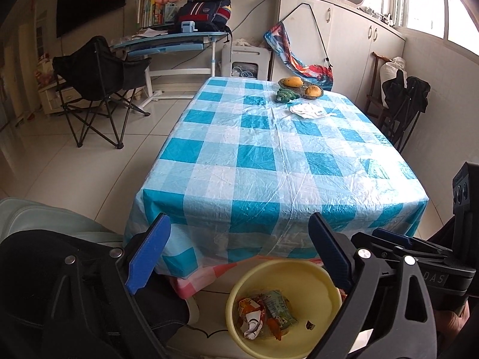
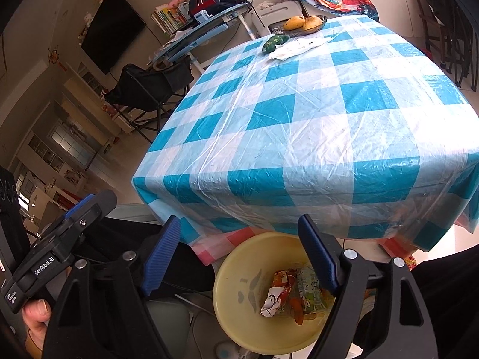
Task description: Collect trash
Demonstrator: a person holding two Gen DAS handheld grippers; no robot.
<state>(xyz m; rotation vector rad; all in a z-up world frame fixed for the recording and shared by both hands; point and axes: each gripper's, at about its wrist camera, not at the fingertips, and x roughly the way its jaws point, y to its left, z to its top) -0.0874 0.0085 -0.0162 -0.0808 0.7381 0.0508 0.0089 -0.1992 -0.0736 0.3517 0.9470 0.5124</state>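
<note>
My left claw [image 1: 239, 254] stands wide with nothing between its 2 blue pads [image 1: 148, 257], low in the frame over the near edge of the desk [image 1: 269, 155]. My right claw [image 2: 239, 254] is wide too, and empty, its pads [image 2: 161, 257] framing the same spot from the other side.

Below both claws, at the bottom centre of each view, sits a yellow basin [image 1: 236, 308] on the floor, just in front of the desk's hanging blue-and-white checked cloth [image 2: 299, 137]. Inside it lies the trash [image 1: 263, 314]: crumpled wrappers in orange, white and green, bunched together toward the middle, plus 1 small dark scrap [image 1: 310, 325] apart from them to the right.

At the far end of the desk, in the upper part of the frame, a glass dish [image 1: 301, 88] holds 2 yellow mangoes [image 1: 292, 82]. A green lumpy thing [image 1: 284, 95] lies just beside the dish, and crumpled white paper [image 1: 308, 110] lies near it on the cloth.

The right claw's black body shows at the right edge of the left view, and a hand [image 2: 34, 311] grips the other handle at lower left of the right view.
</note>
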